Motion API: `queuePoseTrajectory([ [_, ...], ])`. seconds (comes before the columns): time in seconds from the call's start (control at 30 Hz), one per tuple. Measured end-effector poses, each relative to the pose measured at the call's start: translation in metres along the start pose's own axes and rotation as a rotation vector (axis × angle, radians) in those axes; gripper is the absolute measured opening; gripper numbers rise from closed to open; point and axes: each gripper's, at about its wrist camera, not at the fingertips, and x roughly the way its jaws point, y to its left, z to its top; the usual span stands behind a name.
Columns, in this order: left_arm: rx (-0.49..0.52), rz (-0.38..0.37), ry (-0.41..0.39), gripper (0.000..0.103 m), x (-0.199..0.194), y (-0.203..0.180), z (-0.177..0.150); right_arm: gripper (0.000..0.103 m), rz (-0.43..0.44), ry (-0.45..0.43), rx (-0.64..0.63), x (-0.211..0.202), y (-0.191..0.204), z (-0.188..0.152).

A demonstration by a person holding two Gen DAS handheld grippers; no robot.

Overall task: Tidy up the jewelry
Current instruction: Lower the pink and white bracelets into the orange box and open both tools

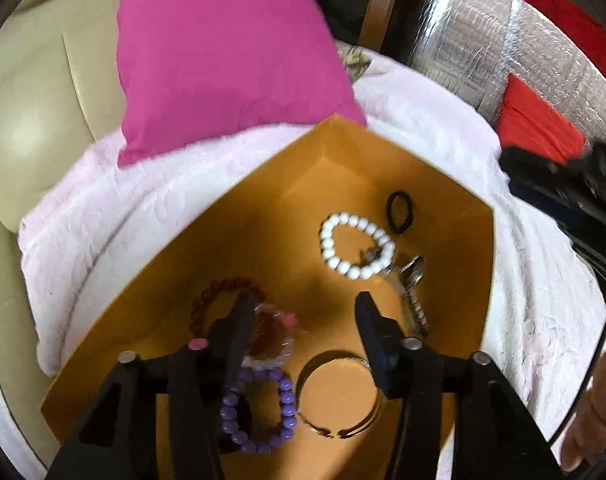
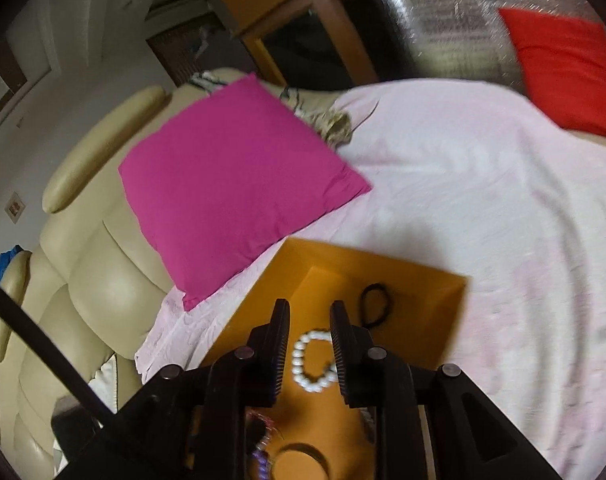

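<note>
Currently logged: one shallow orange box, open-topped, lay on a pale pink blanket spread over a cream leather sofa. A magenta cushion sat just behind the box; a red cushion lay well apart at the far right.

Contents of the box:
- white bead bracelet, toward the far right side;
- black hair tie, just beyond the white bracelet;
- silver metal piece, touching the white bracelet's near edge, too blurred to identify;
- dark red bead bracelet, near left, partly hidden behind a finger;
- purple bead bracelet, nearest the camera;
- gold bangle, just beside the purple one.

Tools: left gripper hung over the box with its jaws spread wide, holding nothing. Right gripper hovered over the box with a narrower gap between its jaws, empty, the white bracelet visible below between the fingers.
</note>
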Motion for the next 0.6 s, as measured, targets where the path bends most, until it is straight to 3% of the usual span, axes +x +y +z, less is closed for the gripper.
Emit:
queuePoseTrajectory([
  [0.1,0.019,0.011,-0.063,0.07,-0.014,-0.015,-0.001,0.023,-0.025,-0.024,0.003,-0.027,-0.016,-0.003],
  [0.2,0.05,0.019,-0.12,0.072,-0.027,-0.032,-0.002,0.024,-0.053,-0.027,0.017,-0.053,-0.035,-0.009],
  [0.33,0.106,0.049,-0.193,0.077,-0.043,-0.05,-0.006,0.057,-0.097,-0.043,0.015,-0.086,-0.055,-0.021],
  [0.6,0.213,0.115,-0.346,0.085,-0.079,-0.074,-0.027,0.058,-0.145,-0.088,-0.024,-0.152,-0.08,-0.06],
])
